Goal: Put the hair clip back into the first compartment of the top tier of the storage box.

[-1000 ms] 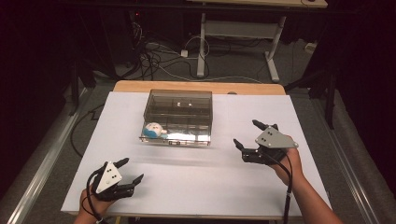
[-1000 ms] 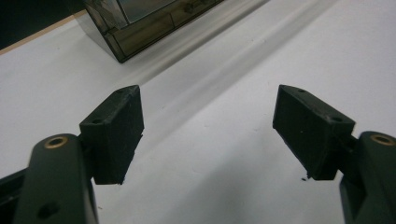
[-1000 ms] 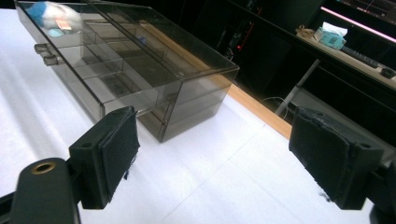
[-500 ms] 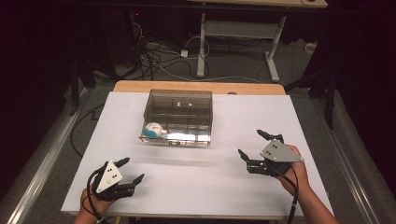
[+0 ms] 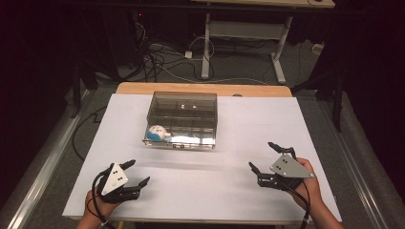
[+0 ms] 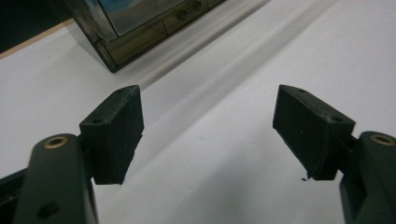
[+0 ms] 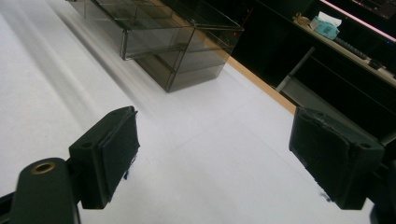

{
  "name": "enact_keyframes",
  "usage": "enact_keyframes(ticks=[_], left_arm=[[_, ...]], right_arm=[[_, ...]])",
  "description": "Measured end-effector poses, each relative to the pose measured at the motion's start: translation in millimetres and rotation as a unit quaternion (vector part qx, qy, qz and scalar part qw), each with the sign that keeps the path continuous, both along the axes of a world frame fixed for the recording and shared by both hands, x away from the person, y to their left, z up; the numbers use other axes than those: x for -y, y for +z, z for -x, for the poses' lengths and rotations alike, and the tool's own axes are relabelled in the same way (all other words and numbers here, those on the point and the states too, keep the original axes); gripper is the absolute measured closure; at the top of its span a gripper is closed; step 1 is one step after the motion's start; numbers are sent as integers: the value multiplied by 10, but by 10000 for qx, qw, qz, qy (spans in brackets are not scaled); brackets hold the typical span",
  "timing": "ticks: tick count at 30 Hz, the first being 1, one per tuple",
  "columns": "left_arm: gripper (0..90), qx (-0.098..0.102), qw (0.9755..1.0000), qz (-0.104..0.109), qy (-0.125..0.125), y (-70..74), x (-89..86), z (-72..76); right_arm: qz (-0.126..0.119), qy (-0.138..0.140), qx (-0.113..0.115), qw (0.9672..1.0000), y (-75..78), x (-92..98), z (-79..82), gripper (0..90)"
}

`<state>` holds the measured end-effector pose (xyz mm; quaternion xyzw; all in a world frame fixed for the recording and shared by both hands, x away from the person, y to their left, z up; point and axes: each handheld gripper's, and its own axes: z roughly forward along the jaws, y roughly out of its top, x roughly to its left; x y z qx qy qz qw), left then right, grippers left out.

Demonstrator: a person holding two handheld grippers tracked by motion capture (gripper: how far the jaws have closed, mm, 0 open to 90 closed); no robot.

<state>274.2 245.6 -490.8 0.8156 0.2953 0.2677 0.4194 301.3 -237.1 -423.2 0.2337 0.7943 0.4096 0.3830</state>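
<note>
1. Fingers: the left gripper (image 5: 135, 172) has its fingers (image 6: 114, 130) spread wide, nothing between them. The right gripper (image 5: 264, 157) has its fingers (image 7: 107, 154) likewise released, grasping nothing.
2. Left gripper: held in a hand (image 5: 98, 202) near the front left corner of the table (image 5: 229, 191), low over the white surface, well apart from the box.
3. Right gripper: held in a hand (image 5: 308, 183) near the front right corner of the table, jaws pointing toward the box.
4. Box (image 5: 184, 119): a smoky clear plastic case with inner compartments, standing toward the back edge of the table, left of centre.
5. Toy (image 5: 157, 133): a small white and blue figure lying inside the box at its front left compartment.
6. In the left gripper view, the box corner (image 6: 109, 65) sits beyond the left jaw, apart from it.
</note>
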Motion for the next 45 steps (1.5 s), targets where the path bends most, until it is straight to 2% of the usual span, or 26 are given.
enact_keyframes(ticks=[10,18,20,24,25,27,30,32,34,36,37,39,40,41,42,45], left_arm=[[239,-5,10000,-3,-5,1,8,0],[239,-15,10000,-25,-13,2,27,-3],[239,-78,10000,16,-3,2,29,5],[239,-74,10000,30,-20,5,27,-5],[239,-17,10000,14,-38,8,25,-11],[239,-82,10000,37,-27,5,29,-10],[239,-13,10000,14,-53,10,28,-20],[239,-57,10000,63,-46,13,30,-12],[239,21,10000,39,-58,23,32,-21],[239,-24,9999,77,-61,26,39,-20],[239,44,9999,51,-77,31,43,-30],[238,-19,9999,83,-66,29,59,-30],[239,40,10000,35,-84,30,63,-38],[238,-34,10000,40,-73,24,71,-32],[238,14,10000,8,-91,25,75,-35],[239,40,9999,-13,-108,33,89,-24]], right_arm=[[-96,-58,-52,9999,-92,207,121,159],[-274,-114,-129,9995,-171,382,218,159],[-290,-114,-139,9994,-194,412,245,159],[-348,-149,-183,9991,-250,477,302,159],[-356,-151,-196,9991,-261,493,312,159],[-375,-159,-216,9989,-279,516,325,159],[-410,-182,-288,9986,-330,555,347,159],[-412,-188,-346,9984,-386,579,362,159],[-373,-221,-369,9984,-428,594,377,158],[-410,-253,-378,9981,-466,616,398,158],[-458,-276,-394,9978,-487,626,406,158],[-460,-330,-431,9975,-526,634,427,158],[-408,-324,-421,9978,-539,636,435,158],[-334,-342,-411,9980,-544,635,440,158],[-329,-357,-407,9980,-545,634,440,159],[-441,-345,-448,9974,-552,627,444,159]])
